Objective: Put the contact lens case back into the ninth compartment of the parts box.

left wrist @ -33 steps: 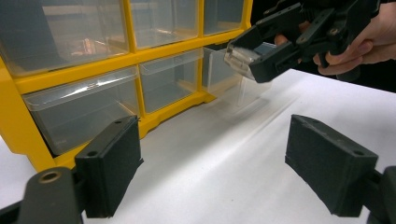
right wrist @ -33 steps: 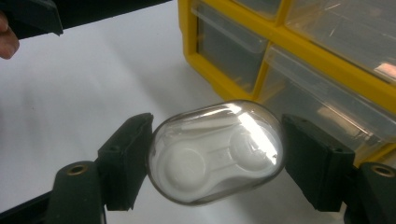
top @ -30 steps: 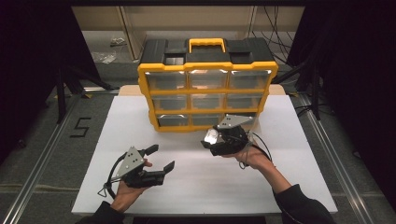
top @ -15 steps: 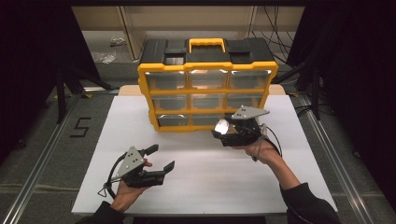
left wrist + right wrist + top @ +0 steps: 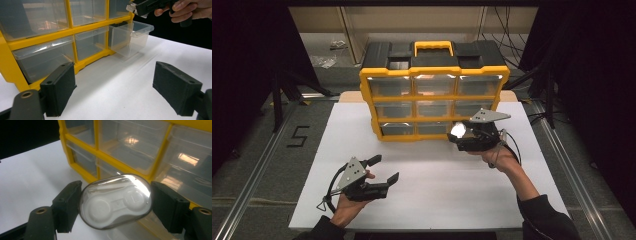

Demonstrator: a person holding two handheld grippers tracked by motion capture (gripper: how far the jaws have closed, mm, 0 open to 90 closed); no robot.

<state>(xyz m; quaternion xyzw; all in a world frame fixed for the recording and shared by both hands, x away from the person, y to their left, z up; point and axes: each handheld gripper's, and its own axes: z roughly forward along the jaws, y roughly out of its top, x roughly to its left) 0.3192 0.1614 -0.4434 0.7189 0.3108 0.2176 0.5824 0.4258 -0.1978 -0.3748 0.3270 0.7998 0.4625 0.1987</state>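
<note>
A yellow organizer (image 5: 432, 85) with clear drawers, a black top and a yellow handle stands at the back of the white table (image 5: 437, 200). Its bottom right drawer (image 5: 130, 40) is pulled out and open. My right gripper (image 5: 459, 134) hovers just over that drawer, shut on a clear oval case (image 5: 115, 201) with a white moulded insert; the case (image 5: 457, 130) glares bright in the high view. My left gripper (image 5: 386, 167) rests low near the table's front left, open, with nothing between its pads (image 5: 60, 87). The right gripper (image 5: 147, 6) and its hand appear above the drawer in the left gripper view.
The organizer's other drawers (image 5: 135, 142) are pushed in. Dark floor surrounds the table, with a "5" mark (image 5: 298, 136) at the left, metal rails, black stands and cables (image 5: 537, 117) at the right.
My right gripper has carried the clear case to the right and toward the organizer, from the table's middle to above the pulled-out bottom right drawer. The left gripper has stayed put.
</note>
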